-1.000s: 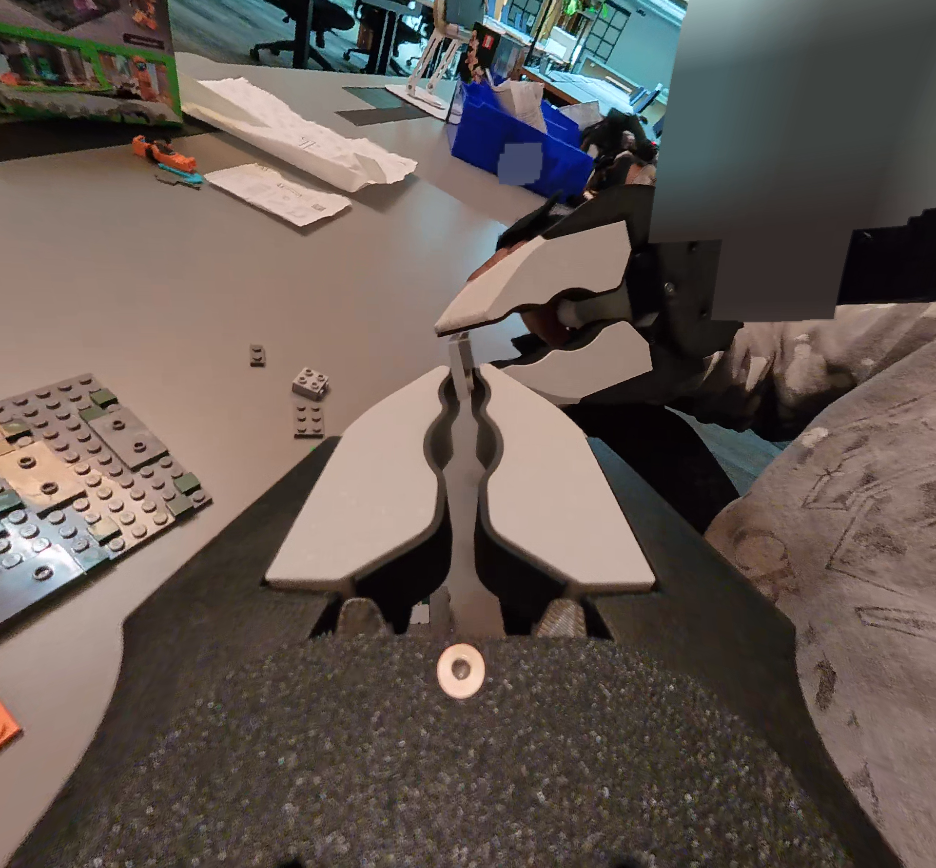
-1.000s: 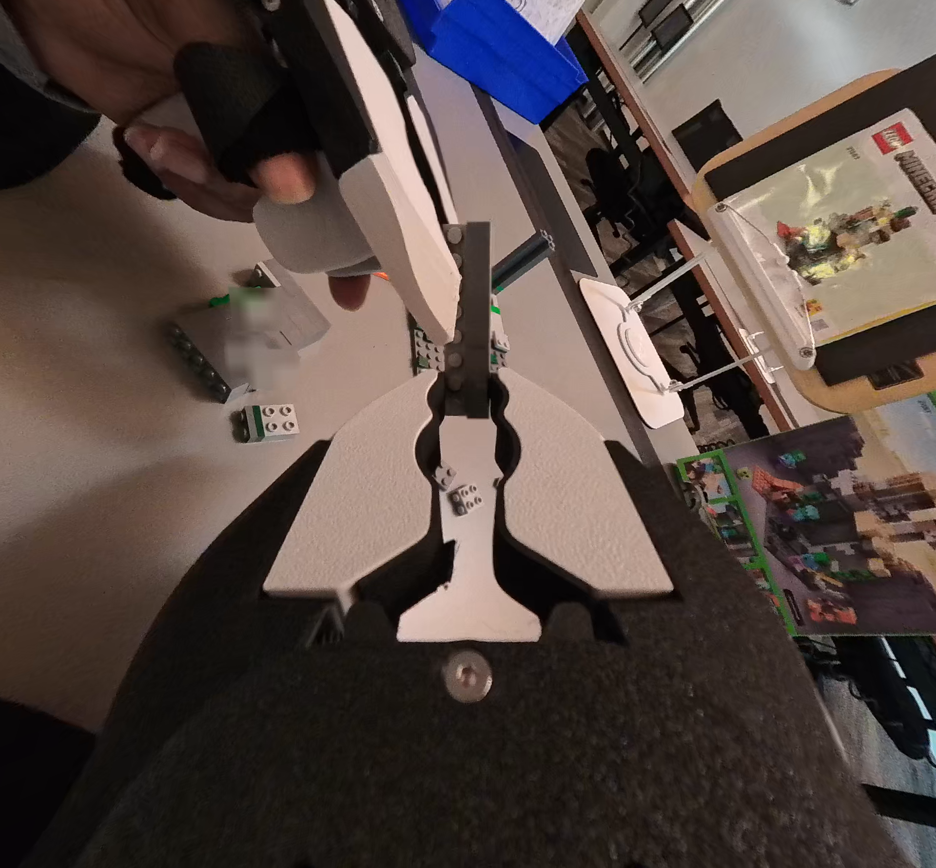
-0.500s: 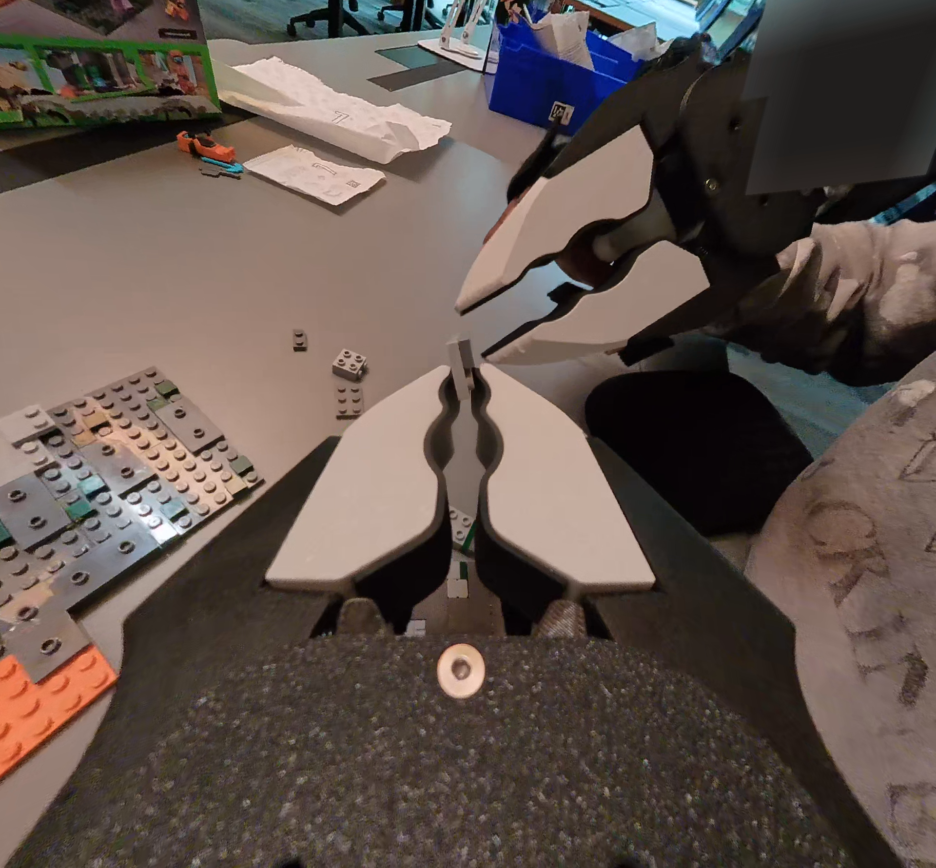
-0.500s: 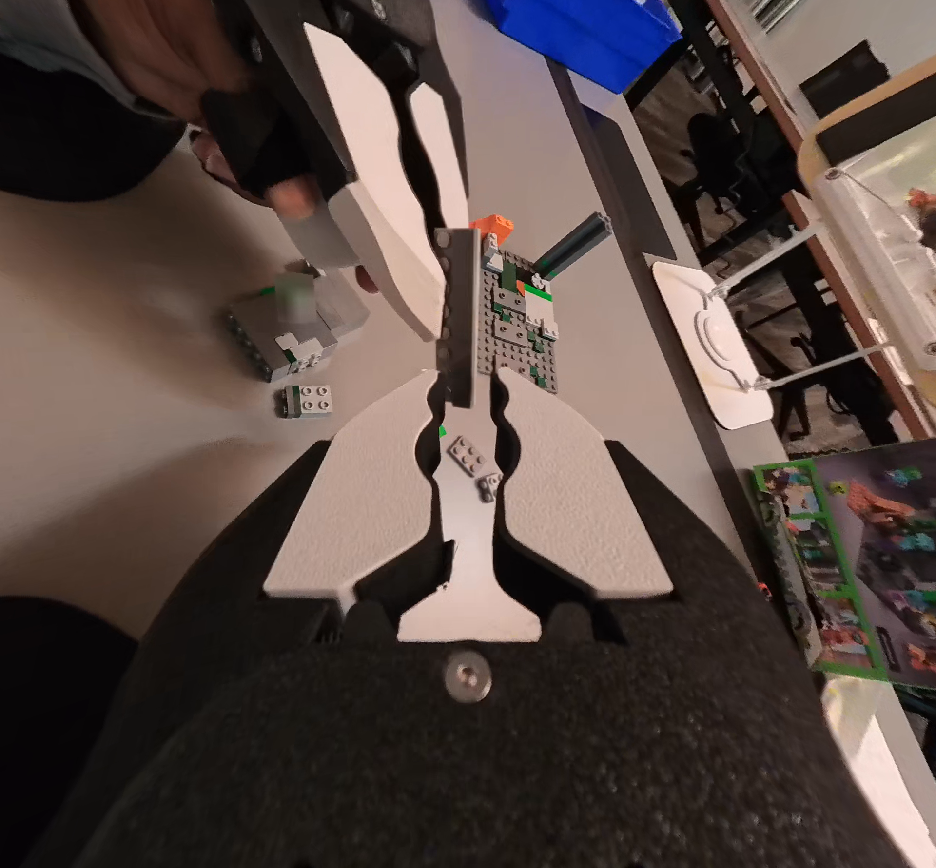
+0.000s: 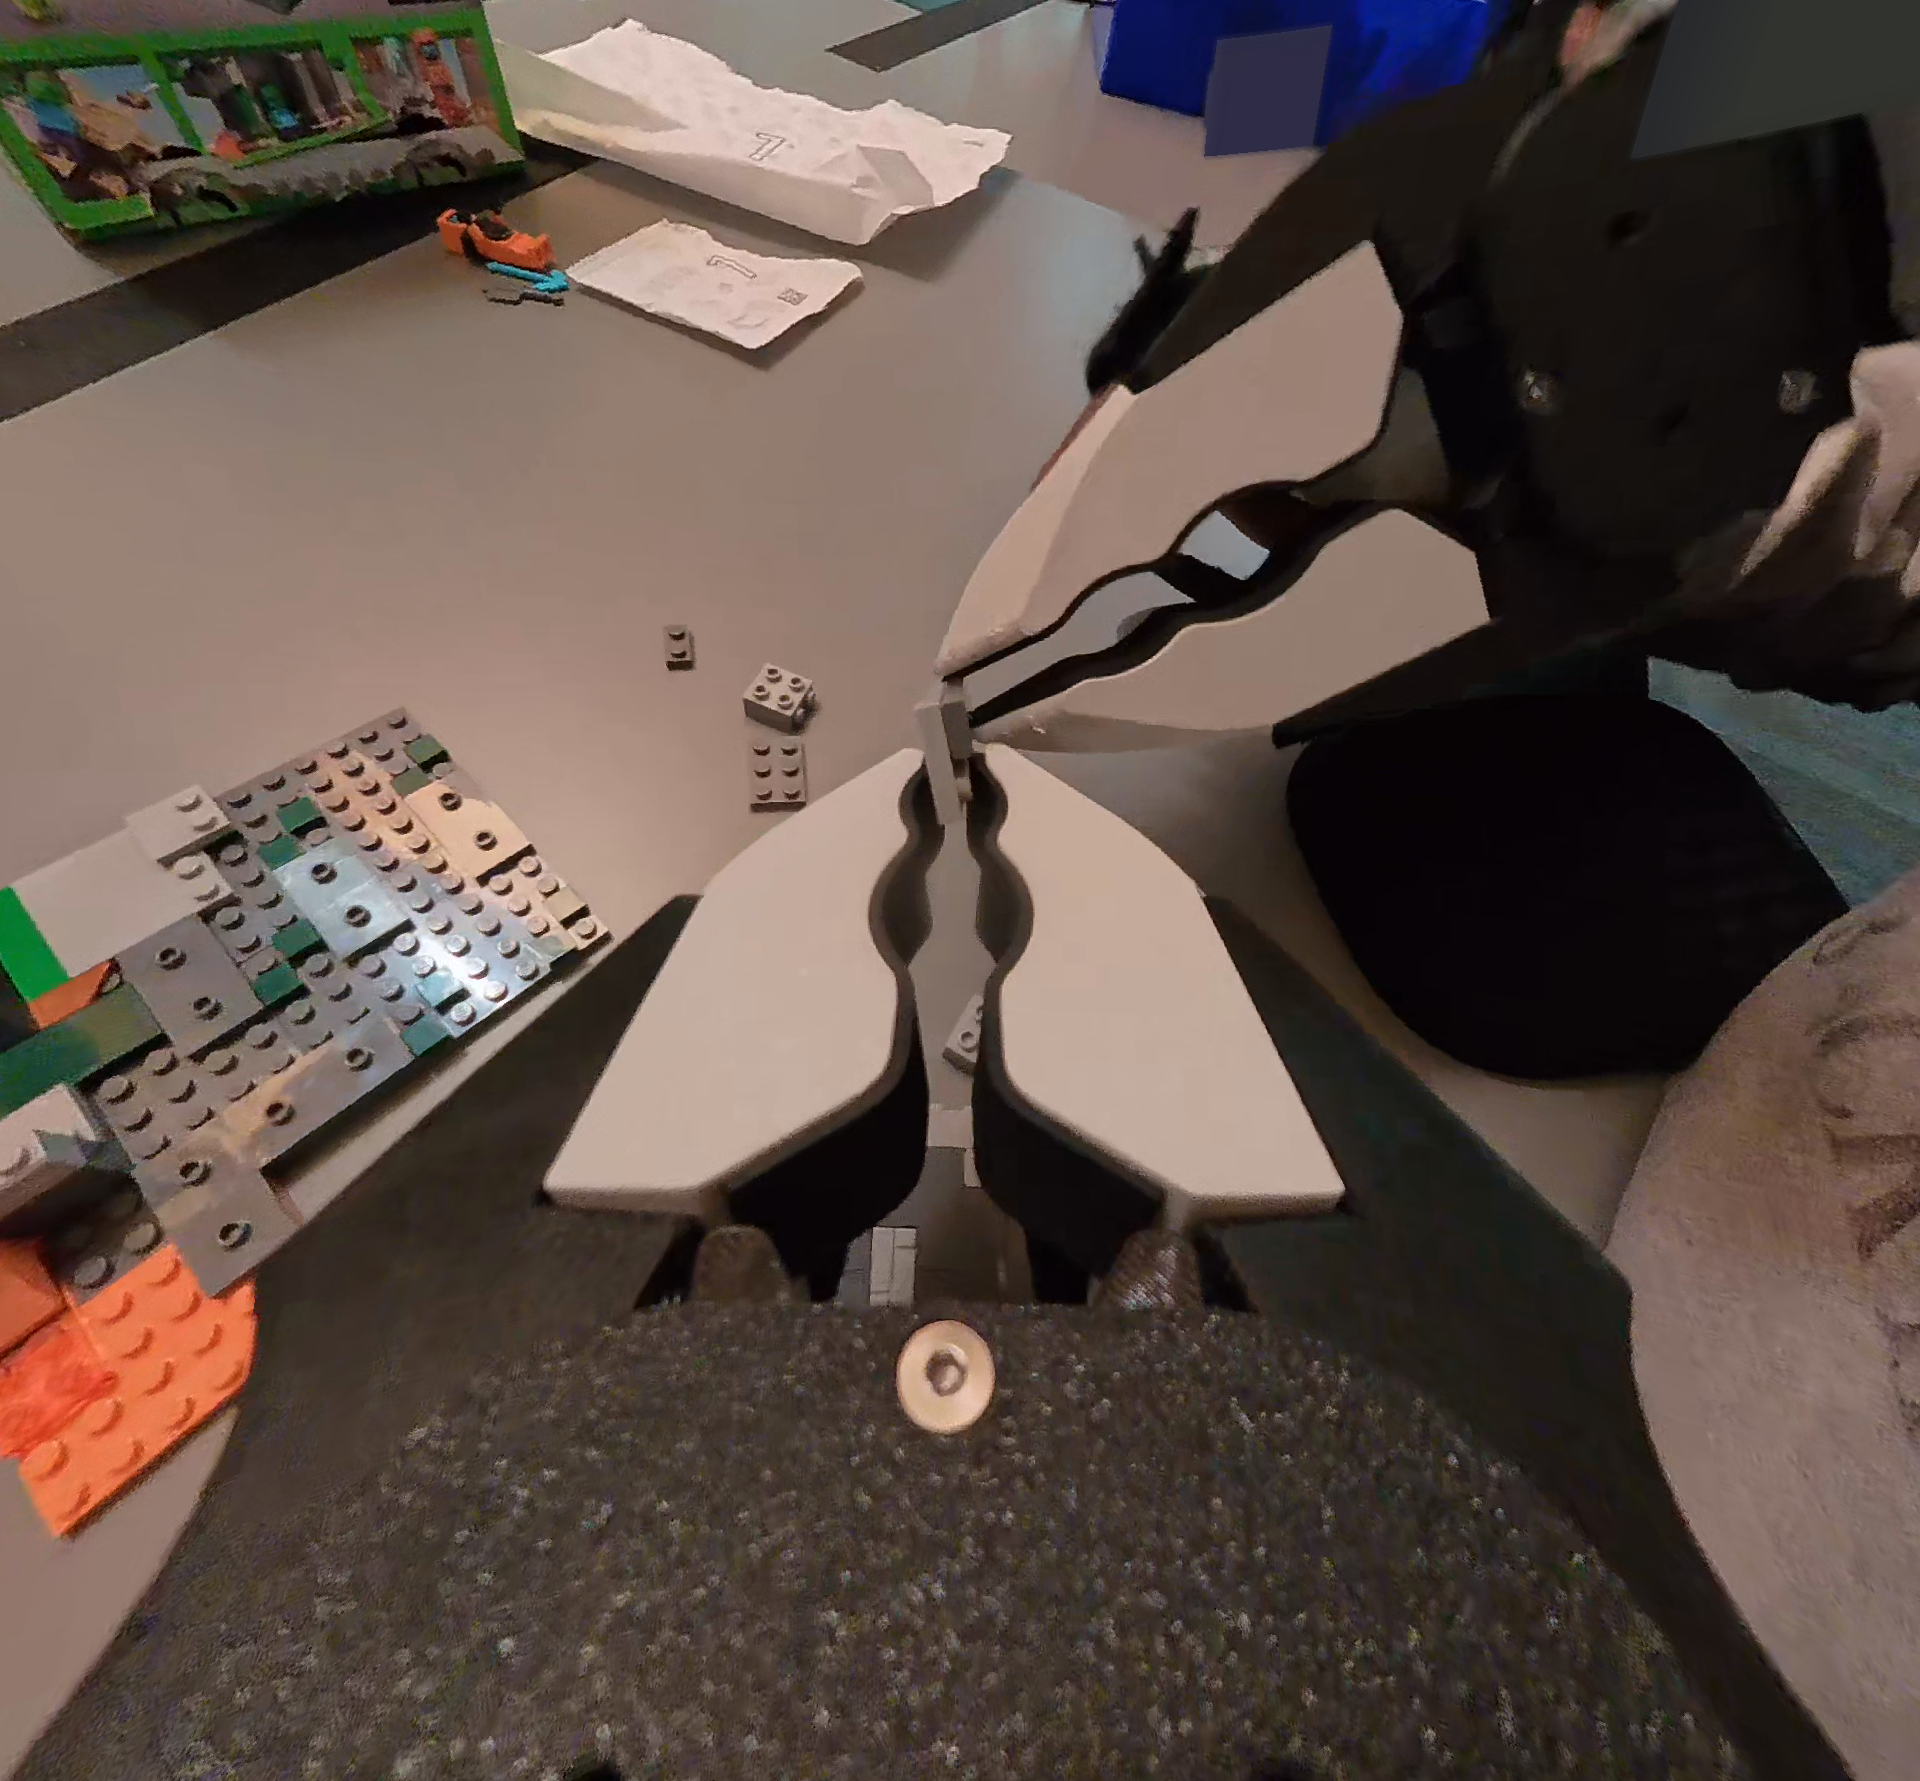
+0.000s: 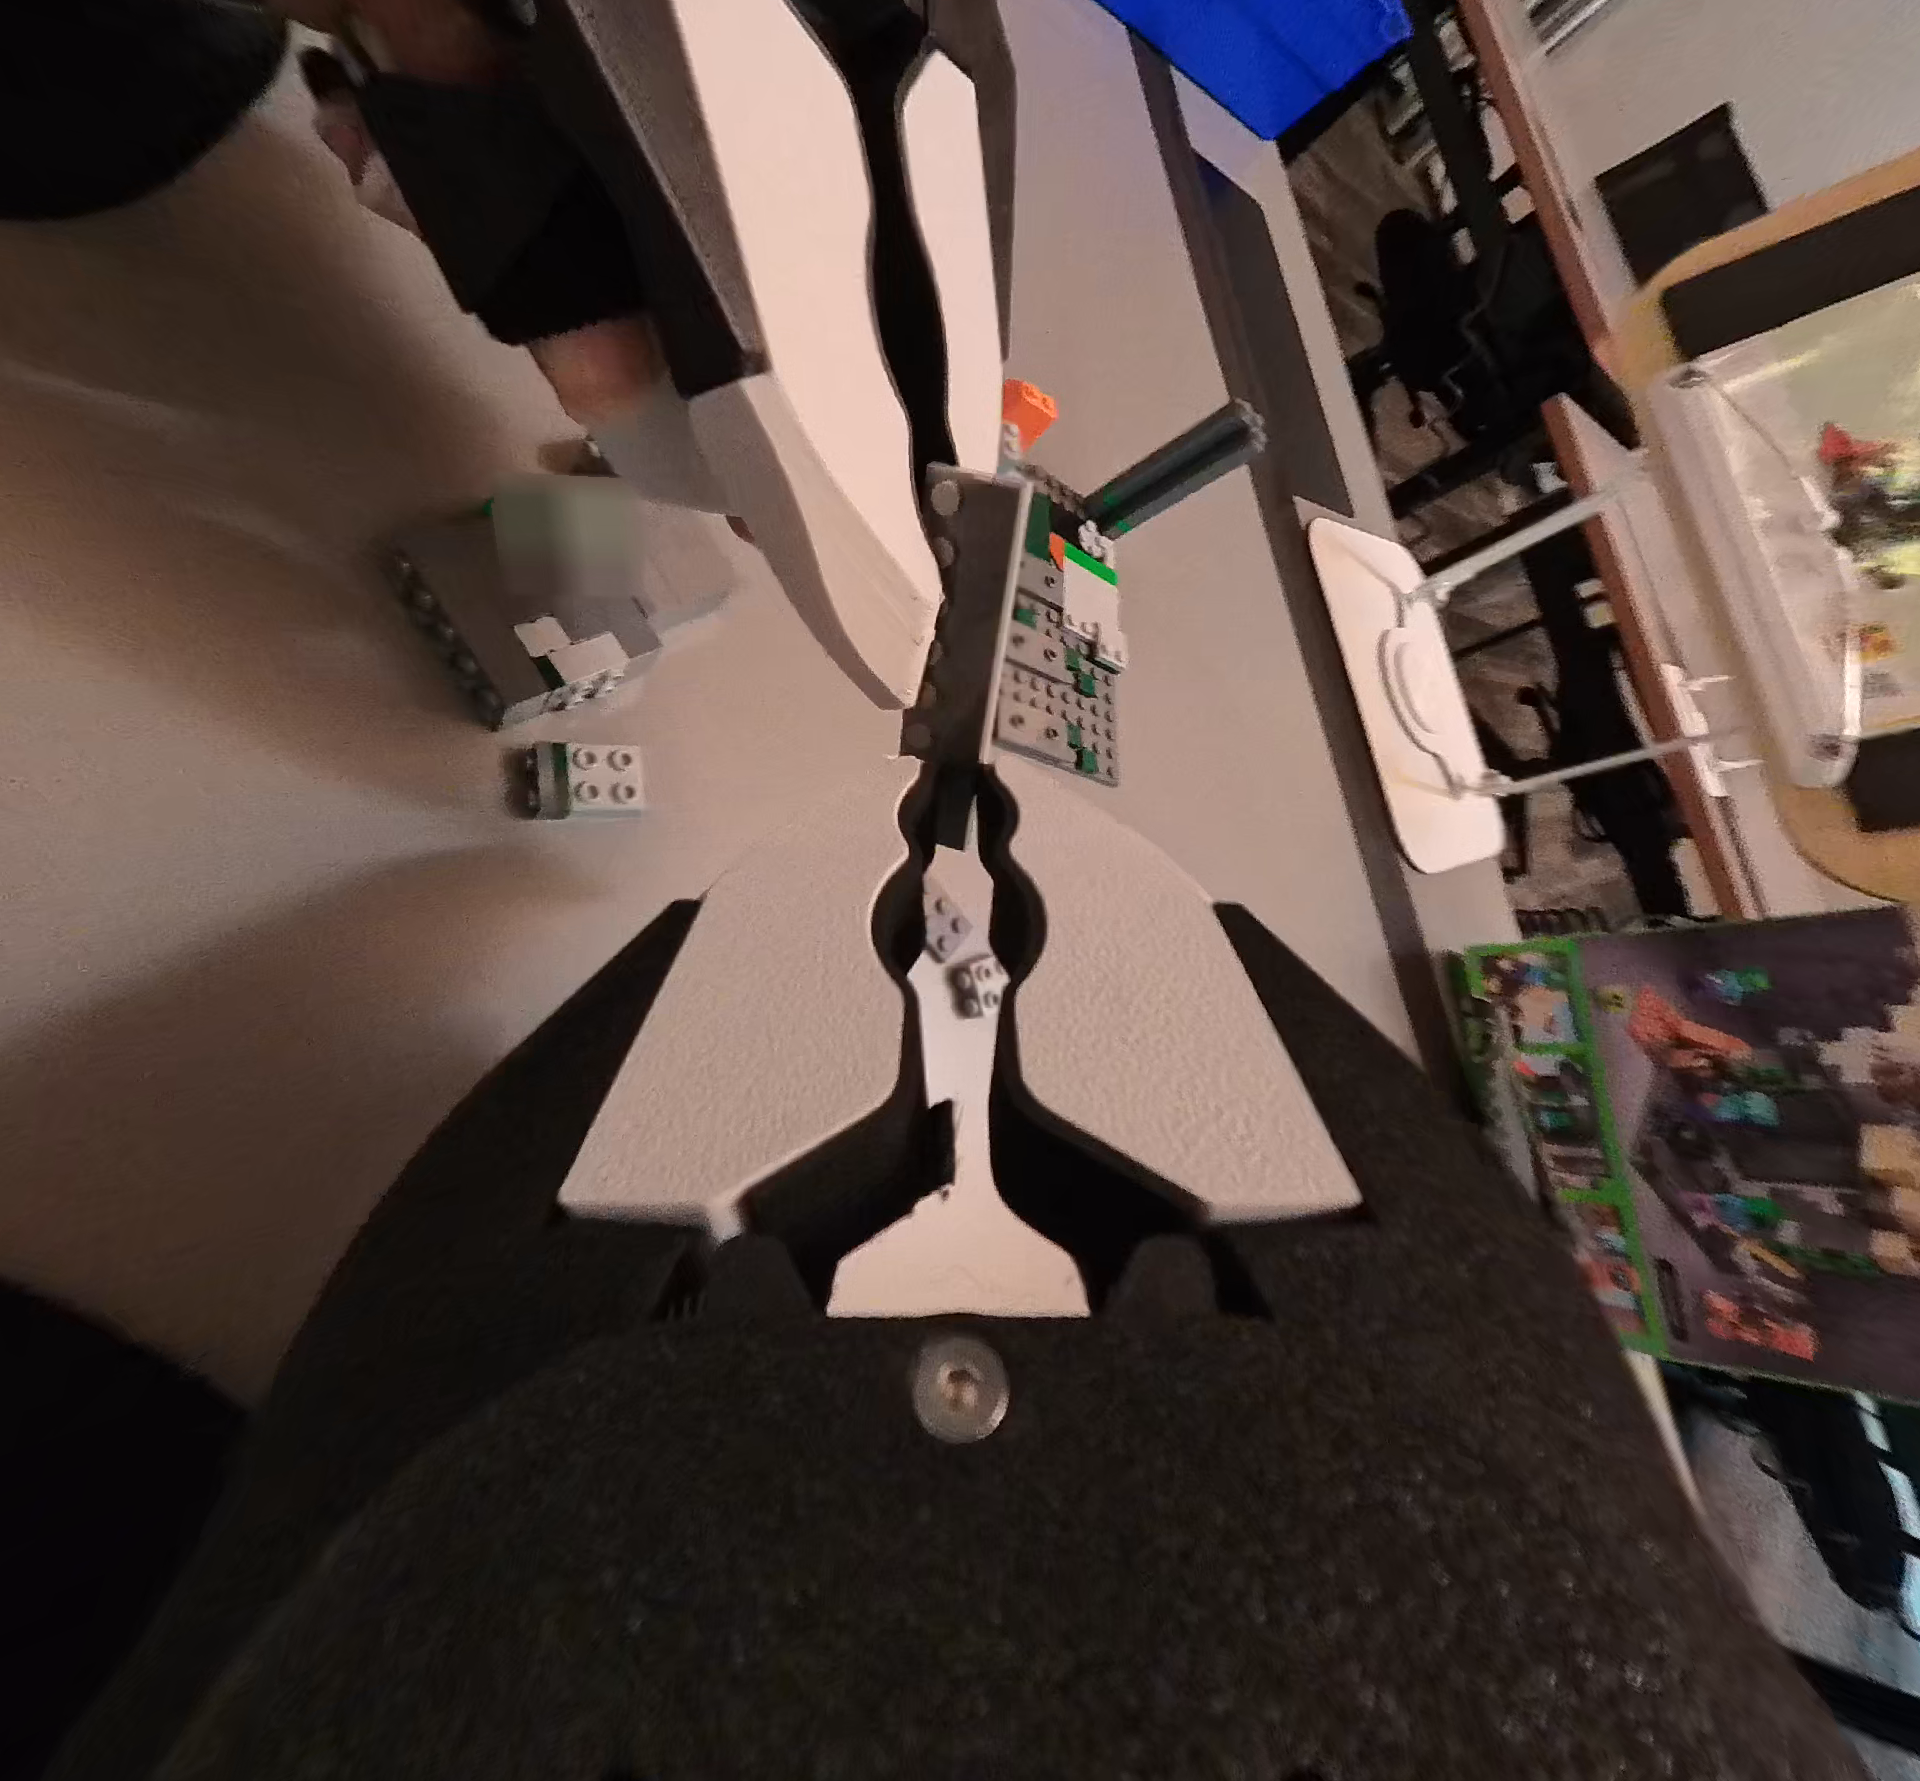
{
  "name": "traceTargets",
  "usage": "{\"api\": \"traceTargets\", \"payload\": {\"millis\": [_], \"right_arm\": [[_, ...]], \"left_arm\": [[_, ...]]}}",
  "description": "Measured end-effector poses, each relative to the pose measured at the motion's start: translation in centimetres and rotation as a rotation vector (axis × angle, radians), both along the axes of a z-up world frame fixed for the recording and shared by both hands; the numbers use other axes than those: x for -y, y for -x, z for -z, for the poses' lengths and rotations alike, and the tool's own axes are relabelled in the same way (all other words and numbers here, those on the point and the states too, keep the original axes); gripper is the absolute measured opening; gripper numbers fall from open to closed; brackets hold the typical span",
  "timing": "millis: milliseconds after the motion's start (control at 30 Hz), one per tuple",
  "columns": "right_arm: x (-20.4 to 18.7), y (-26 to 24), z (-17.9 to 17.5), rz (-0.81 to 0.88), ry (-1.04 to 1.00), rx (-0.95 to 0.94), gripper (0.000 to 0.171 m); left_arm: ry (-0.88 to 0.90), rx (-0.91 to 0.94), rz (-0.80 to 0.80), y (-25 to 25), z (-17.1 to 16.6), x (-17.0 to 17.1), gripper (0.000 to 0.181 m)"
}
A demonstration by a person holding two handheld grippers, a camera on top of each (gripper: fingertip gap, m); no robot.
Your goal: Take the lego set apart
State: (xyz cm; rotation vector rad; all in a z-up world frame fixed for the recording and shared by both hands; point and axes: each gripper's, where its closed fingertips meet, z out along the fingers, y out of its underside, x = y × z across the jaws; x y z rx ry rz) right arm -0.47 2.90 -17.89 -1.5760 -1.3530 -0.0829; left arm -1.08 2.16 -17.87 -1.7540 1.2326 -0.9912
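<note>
Both grippers pinch one grey plate stack point(image 5: 948, 744) edge-on above the table point(image 5: 499, 505) — the left gripper point(image 5: 951, 775) clamped on its lower end, the right gripper point(image 6: 951, 781) on the other (its tips point(image 5: 961, 682) nearly touching). The studded baseplate point(image 5: 312, 942) lies left, loose bricks point(image 5: 779, 697) between, bare tabletop beyond.

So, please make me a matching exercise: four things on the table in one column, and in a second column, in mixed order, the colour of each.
Column one:
1. bin
2. studded plate at the near left edge
3. torn paper bag
4. loose two-by-two brick

Column two:
a. grey
b. white
c. blue
d. orange

Pairs: 1-c, 2-d, 3-b, 4-a
</note>
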Motion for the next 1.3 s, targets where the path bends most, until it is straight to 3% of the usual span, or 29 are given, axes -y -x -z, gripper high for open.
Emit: {"api": "traceTargets", "payload": {"millis": [367,433,467,500,533,900,1033,1167,1300], "right_arm": [[-0.8,-0.2,0.4,0.118,-0.130,0.023,0.006],[0.0,0.3,-1.0,0.092,-0.166,-0.023,0.000],[0.2,0.4,-1.5,0.093,-0.179,-0.022,0.000],[0.2,0.3,-1.4,0.098,-0.173,-0.016,0.000],[0.1,0.0,-1.2,0.101,-0.167,-0.021,0.000],[-0.3,-2.5,1.2,0.115,0.125,-0.154,0.005],[-0.3,-3.0,2.3,0.098,0.204,-0.126,0.015],[0.9,-1.7,3.9,0.019,0.414,-0.151,0.020],[1.9,-0.9,7.1,-0.026,0.557,-0.027,0.025]], "left_arm": [[0.068,-0.005,-0.074,0.0,1.0,-1.4,0.007],[-0.006,-0.099,-0.210,1.8,2.8,-4.6,0.005],[0.159,-0.009,-0.179,1.9,2.4,-4.2,0.005],[0.194,0.021,-0.165,2.0,2.0,-3.9,0.005],[0.108,-0.012,-0.161,2.1,1.8,-3.8,0.005],[0.106,0.056,-0.122,2.4,0.7,-3.9,0.005],[0.135,0.072,-0.102,2.4,0.9,-3.6,0.005],[0.128,0.053,-0.093,2.6,1.2,-3.6,0.005],[0.130,0.050,-0.097,2.7,1.4,-3.7,0.005]]}}
